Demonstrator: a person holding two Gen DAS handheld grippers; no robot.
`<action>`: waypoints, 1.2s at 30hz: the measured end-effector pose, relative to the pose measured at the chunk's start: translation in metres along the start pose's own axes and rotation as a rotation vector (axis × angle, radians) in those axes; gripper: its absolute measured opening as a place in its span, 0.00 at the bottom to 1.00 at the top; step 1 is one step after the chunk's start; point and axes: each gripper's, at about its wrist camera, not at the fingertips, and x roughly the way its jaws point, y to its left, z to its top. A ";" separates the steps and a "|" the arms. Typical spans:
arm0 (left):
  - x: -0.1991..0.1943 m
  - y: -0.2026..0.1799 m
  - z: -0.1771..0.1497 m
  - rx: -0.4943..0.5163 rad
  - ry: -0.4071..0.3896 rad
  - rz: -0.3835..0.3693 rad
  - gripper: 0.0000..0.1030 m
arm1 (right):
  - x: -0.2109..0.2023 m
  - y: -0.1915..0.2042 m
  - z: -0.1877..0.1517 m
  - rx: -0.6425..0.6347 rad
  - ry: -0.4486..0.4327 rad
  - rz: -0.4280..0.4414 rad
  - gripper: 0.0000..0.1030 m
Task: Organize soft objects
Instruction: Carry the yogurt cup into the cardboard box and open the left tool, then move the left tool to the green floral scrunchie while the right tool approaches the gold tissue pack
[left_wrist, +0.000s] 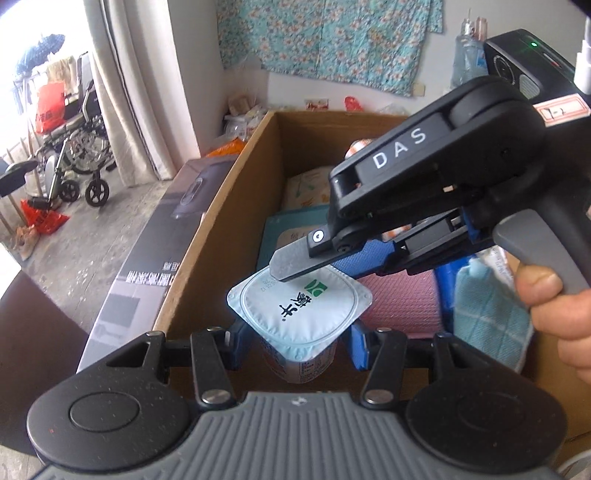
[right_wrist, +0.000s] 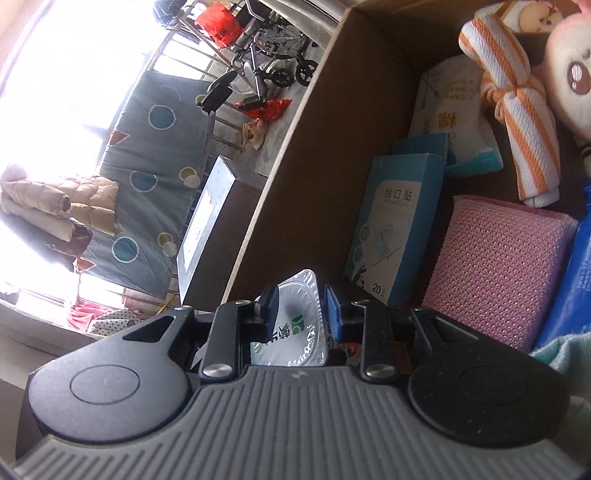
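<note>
A sealed yogurt cup (left_wrist: 299, 314) with a pale blue foil lid hangs over the near left corner of an open cardboard box (left_wrist: 221, 206), and my left gripper (left_wrist: 299, 347) is shut on its sides. My right gripper (left_wrist: 314, 267) reaches in from the right, held by a hand (left_wrist: 554, 295). Its jaws stand a little apart over the far edge of the lid, and no grip shows. In the right wrist view the cup (right_wrist: 295, 343) fills the gap of that gripper (right_wrist: 299, 306). Inside the box lie a pink mesh sponge (right_wrist: 495, 266), an orange-striped rolled towel (right_wrist: 517, 110) and a plush toy (right_wrist: 569, 74).
The box also holds a blue plaster carton (right_wrist: 391, 229), a tissue pack (right_wrist: 450, 103), a blue packet (right_wrist: 576, 266) and a teal cloth (left_wrist: 487, 314). A long dark carton (left_wrist: 155, 236) lies against the box's left wall. A wheelchair (left_wrist: 74, 155) stands on the floor beyond.
</note>
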 end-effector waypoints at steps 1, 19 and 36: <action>0.002 -0.001 -0.001 0.012 0.012 0.006 0.52 | 0.005 -0.005 0.001 0.020 0.008 0.003 0.26; -0.031 -0.003 0.000 0.043 -0.141 0.023 0.75 | 0.014 -0.020 -0.003 0.052 -0.017 0.023 0.34; -0.090 -0.071 -0.010 0.079 -0.333 -0.234 0.85 | -0.212 -0.036 -0.080 -0.027 -0.404 0.274 0.51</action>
